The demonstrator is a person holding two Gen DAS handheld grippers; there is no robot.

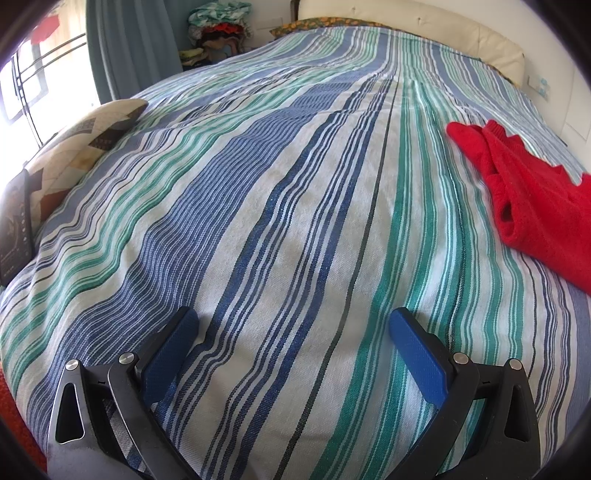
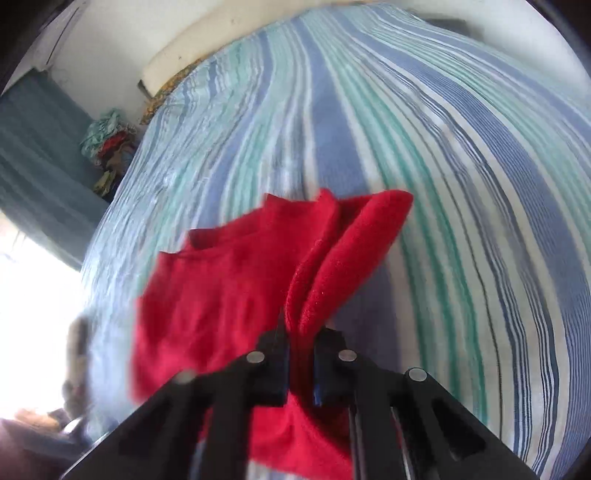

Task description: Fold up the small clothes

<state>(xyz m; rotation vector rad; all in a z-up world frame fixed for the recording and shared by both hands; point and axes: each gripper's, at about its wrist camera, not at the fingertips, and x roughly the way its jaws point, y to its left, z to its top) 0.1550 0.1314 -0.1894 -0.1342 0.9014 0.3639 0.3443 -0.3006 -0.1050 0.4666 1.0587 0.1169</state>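
Observation:
A small red knitted garment (image 2: pixel 236 280) hangs over the striped bedspread (image 2: pixel 424 155) in the right wrist view, blurred by motion. My right gripper (image 2: pixel 300 334) is shut on a fold of its fabric, and the cloth drapes to the left and below the black fingers. From the left wrist view the same red garment (image 1: pixel 524 188) shows at the right edge, partly lifted off the bedspread (image 1: pixel 295 184). My left gripper (image 1: pixel 293 325) stands open low over the cover, its blue pads (image 1: pixel 415 347) wide apart with nothing between them.
A patterned cushion (image 1: pixel 77 147) and a dark book (image 1: pixel 14 232) lie at the bed's left edge. A cream headboard (image 1: pixel 424 26) runs along the far side. A pile of clothes (image 1: pixel 218 33) sits beyond the bed beside a blue curtain (image 1: pixel 125 48).

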